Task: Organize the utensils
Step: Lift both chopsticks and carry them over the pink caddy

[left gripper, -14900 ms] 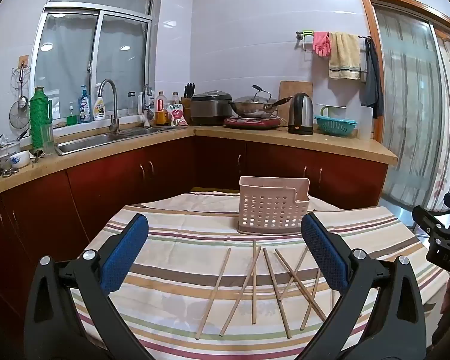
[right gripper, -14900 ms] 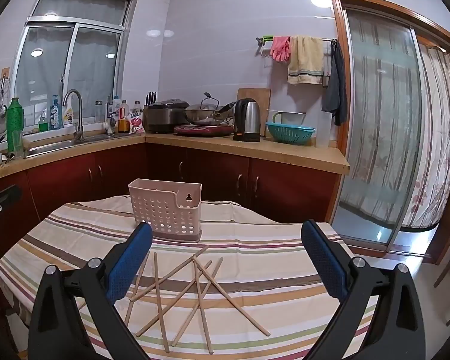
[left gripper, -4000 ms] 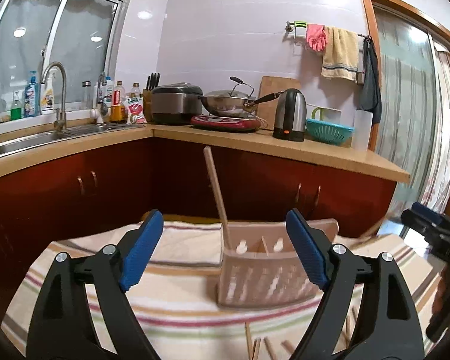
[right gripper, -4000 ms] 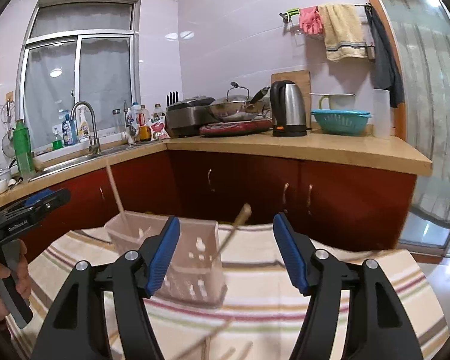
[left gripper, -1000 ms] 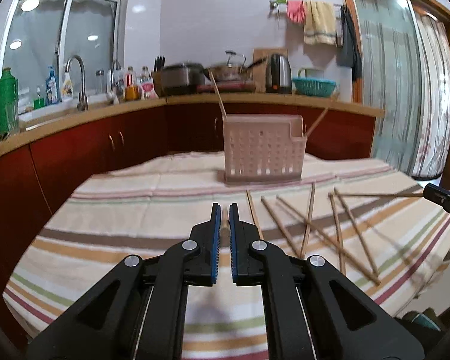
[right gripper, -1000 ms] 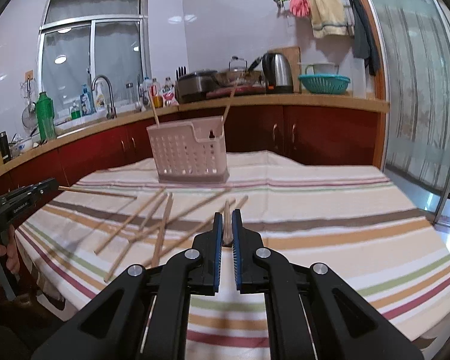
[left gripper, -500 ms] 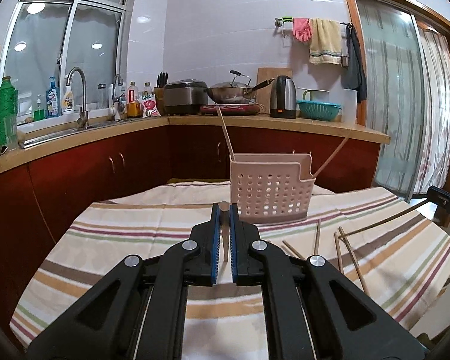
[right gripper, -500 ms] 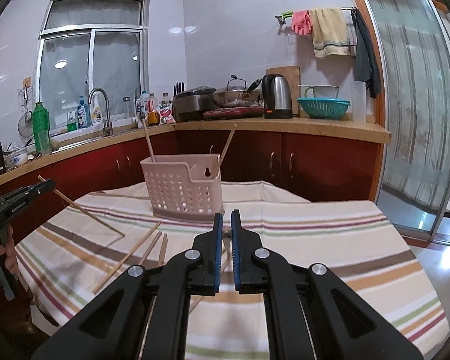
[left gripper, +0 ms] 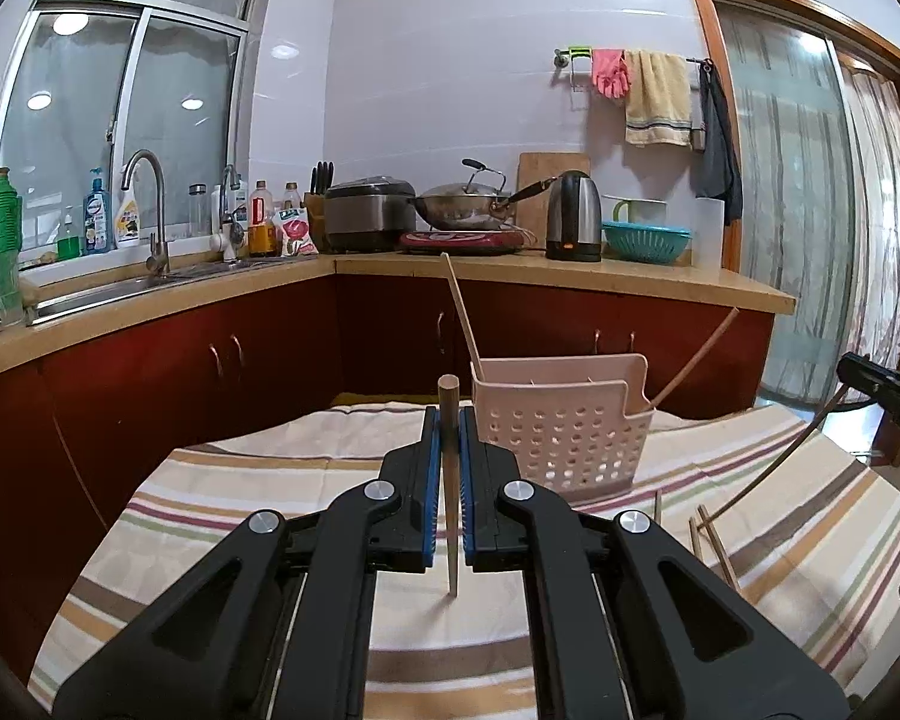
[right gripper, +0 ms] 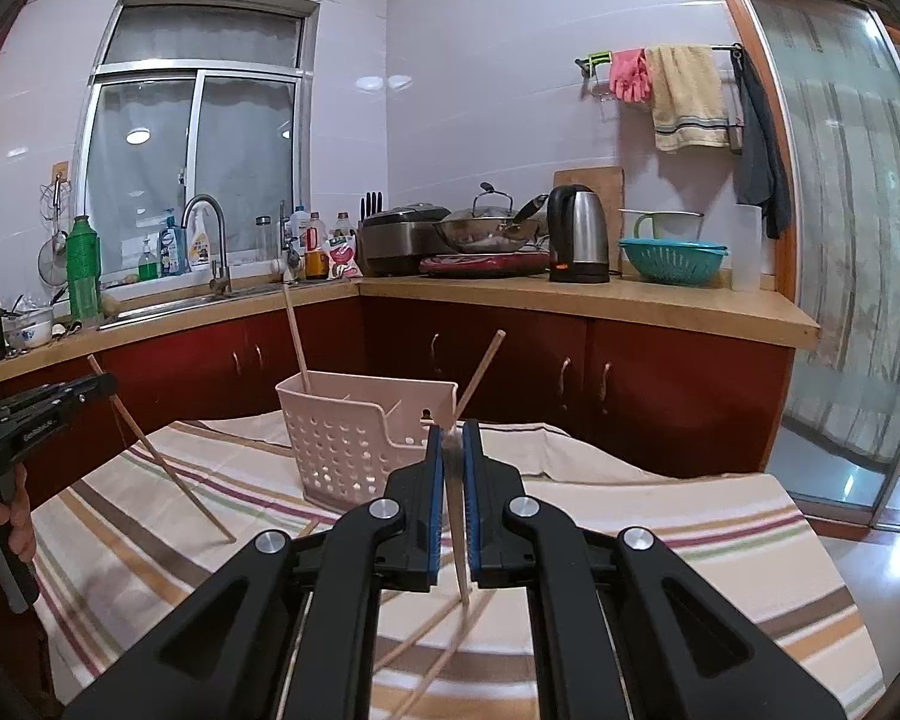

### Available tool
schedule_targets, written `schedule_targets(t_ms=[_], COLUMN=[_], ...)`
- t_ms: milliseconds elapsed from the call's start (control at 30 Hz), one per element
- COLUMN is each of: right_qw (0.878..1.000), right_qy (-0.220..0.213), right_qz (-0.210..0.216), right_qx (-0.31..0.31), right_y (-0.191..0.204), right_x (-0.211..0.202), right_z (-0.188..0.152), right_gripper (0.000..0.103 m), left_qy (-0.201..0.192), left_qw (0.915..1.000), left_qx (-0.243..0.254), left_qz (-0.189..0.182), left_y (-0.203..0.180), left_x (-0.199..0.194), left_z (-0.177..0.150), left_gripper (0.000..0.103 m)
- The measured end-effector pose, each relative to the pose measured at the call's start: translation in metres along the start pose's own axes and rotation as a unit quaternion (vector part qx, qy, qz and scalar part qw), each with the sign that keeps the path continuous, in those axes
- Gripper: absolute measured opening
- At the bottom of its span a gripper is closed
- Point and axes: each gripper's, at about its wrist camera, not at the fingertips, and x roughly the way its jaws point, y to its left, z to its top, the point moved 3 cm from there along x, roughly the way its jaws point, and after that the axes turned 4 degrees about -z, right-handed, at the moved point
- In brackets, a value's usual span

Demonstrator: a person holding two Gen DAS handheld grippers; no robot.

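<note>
Wooden chopsticks: one clamped in each gripper, both now lifted off the counter.

Left gripper [left gripper: 448, 468] is clenched on a chopstick [left gripper: 450, 480], right gripper [right gripper: 452, 483] on another chopstick [right gripper: 457, 516]. A second ago both sticks lay low on the striped cloth [left gripper: 222, 516]; now they hang near upright, and the pink basket [left gripper: 561, 432] sits just ahead of each gripper. Two sticks already lean in it, and a few more lie below the right gripper. Likely next: drop both in.

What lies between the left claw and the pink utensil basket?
In the left wrist view, only striped tablecloth separates the left claw, shut on a chopstick, from the pink utensil basket; no loose chopsticks lie there.
</note>
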Motion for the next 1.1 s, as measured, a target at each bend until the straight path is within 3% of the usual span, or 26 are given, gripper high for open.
schedule_targets(t_ms=[467, 733, 1100], right_qw=[1.0, 0.998, 0.994], right_qy=[-0.002, -0.032, -0.078], right_qz=[0.014, 0.042, 0.07], right_qx=[0.01, 0.023, 0.01], right_y=[0.0, 0.004, 0.018], right_x=[0.028, 0.024, 0.033], right_z=[0.019, 0.056, 0.1], right_gripper=[0.006, 0.006, 0.006], left_qy=[-0.008, -0.036, -0.09], left_qw=[0.9997, 0.9978, 0.9932], left_qx=[0.005, -0.009, 0.017], left_qz=[-0.022, -0.054, -0.072], left_y=[0.0, -0.003, -0.016], left_x=[0.033, 0.035, 0.029], left_z=[0.023, 0.065, 0.124], left_gripper=[0.006, 0.006, 0.006])
